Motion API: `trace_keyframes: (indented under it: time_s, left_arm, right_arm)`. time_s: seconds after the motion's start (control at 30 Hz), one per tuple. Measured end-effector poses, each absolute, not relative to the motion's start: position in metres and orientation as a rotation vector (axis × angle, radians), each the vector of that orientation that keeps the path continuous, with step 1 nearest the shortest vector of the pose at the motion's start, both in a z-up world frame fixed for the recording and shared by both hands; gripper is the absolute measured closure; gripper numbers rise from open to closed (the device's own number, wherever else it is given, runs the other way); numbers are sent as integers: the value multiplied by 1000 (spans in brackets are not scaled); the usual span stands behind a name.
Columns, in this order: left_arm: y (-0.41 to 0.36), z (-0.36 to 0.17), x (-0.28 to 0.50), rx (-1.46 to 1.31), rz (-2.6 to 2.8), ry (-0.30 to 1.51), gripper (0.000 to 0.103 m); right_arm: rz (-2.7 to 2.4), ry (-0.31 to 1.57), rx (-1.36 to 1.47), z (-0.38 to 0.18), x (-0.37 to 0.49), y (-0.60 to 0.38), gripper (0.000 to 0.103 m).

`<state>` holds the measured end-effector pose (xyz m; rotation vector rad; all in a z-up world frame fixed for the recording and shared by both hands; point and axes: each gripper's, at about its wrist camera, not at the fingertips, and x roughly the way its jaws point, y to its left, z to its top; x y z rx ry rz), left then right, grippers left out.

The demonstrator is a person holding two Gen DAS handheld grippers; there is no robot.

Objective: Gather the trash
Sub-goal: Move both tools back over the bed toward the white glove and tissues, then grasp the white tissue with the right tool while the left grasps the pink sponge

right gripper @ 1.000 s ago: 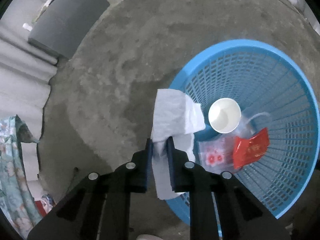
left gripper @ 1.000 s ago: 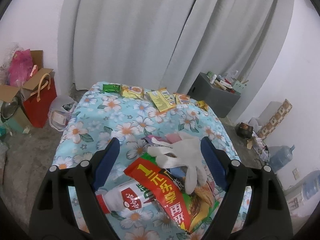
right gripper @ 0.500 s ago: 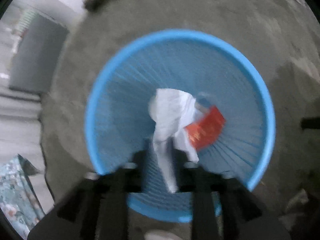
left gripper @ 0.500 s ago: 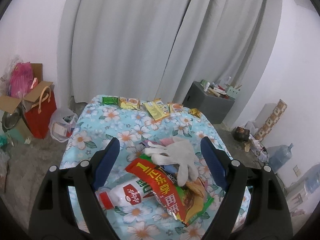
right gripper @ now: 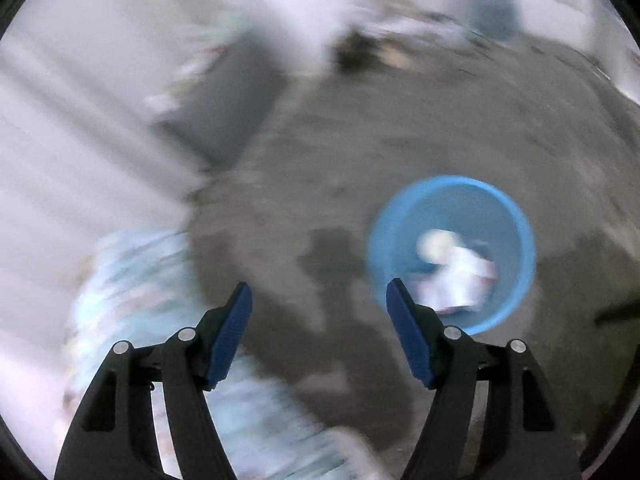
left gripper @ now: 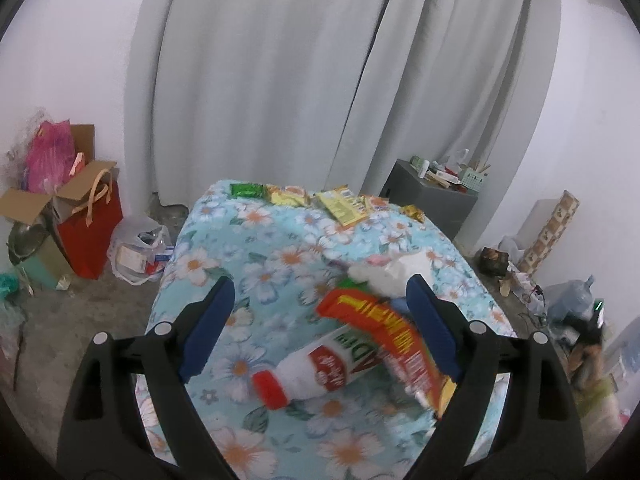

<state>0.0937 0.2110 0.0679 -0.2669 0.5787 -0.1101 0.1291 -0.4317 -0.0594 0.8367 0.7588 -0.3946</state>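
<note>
In the left wrist view my left gripper [left gripper: 320, 308] is open and empty above a floral-clothed table [left gripper: 256, 240]. Below it lie a white bottle with a red cap [left gripper: 316, 368], a red snack packet [left gripper: 384, 332] and a white glove [left gripper: 392, 272]. Several snack wrappers [left gripper: 340, 204] lie at the table's far edge. The right wrist view is blurred. My right gripper [right gripper: 320, 312] is open and empty above the floor. The blue basket [right gripper: 516, 232] stands to its right, holding white tissue [right gripper: 460, 272] and other trash.
A red bag [left gripper: 92, 224], cardboard boxes and a plastic bag [left gripper: 136, 248] stand on the floor left of the table. A grey cabinet [left gripper: 428, 200] stands behind it, and clutter lies at the right. In the right wrist view the table's cloth [right gripper: 132, 280] is at lower left.
My right gripper has opened and let the white tissue drop into the blue basket, then swung up and away towards the table. My left gripper has shifted left and back over the table.
</note>
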Motion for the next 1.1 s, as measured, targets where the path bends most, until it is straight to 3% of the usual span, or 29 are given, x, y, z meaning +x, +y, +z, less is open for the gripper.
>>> trace_keyframes:
  time_s: [0.1, 0.23, 0.57, 0.73, 0.8, 0.87, 0.97, 1.1]
  left_arm:
    - [221, 56, 90, -263, -111, 581, 20]
    - [231, 42, 84, -287, -146, 599, 20]
    - [229, 18, 67, -293, -180, 644, 20]
    - [242, 20, 69, -313, -159, 643, 20]
    - [249, 22, 73, -318, -147, 639, 20]
    - [252, 24, 77, -326, -141, 640, 20]
    - [255, 27, 86, -344, -149, 647, 20]
    - [254, 33, 105, -379, -185, 656, 20]
  right_arm:
    - [-114, 726, 856, -8, 148, -348, 35]
    - [121, 800, 822, 15, 181, -249, 35]
    - [280, 968, 494, 19, 263, -60, 35]
    - [215, 1012, 335, 4, 280, -30, 35]
    - [208, 1034, 325, -7, 287, -22, 45]
    - [211, 1050, 347, -13, 287, -23, 64]
    - [212, 1034, 366, -13, 280, -29, 83]
    - [232, 1006, 425, -10, 279, -41, 91]
